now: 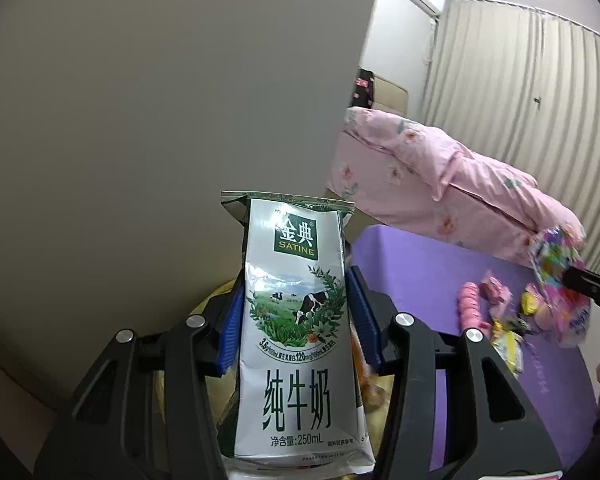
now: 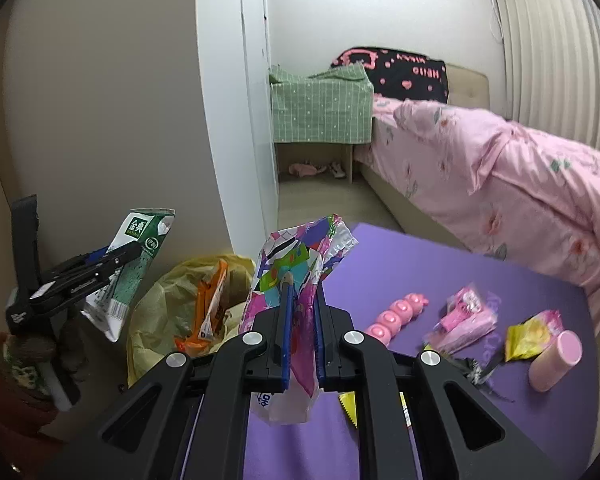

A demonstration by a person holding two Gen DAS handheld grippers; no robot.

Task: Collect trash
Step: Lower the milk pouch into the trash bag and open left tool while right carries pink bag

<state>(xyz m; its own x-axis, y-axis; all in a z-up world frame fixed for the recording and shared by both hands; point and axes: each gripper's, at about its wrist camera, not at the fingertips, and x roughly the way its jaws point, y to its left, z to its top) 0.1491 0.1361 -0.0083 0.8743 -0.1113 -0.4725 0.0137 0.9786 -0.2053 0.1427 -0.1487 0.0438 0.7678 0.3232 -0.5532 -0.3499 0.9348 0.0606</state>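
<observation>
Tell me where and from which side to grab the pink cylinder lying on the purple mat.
Grip the pink cylinder across its round body, near mid-length, coming down from above. It lies on its side on the purple mat with its flat end facing the right wrist camera, so the curved sides are free to pinch. The yellow wrapper sits close on its left, so keep clear of that.

We see soft, even indoor light, brightest on the white wall beside the bed [image 2: 500, 168]. Fisheye bending darkens every corner; items near the bed's foot smear slightly.
</observation>
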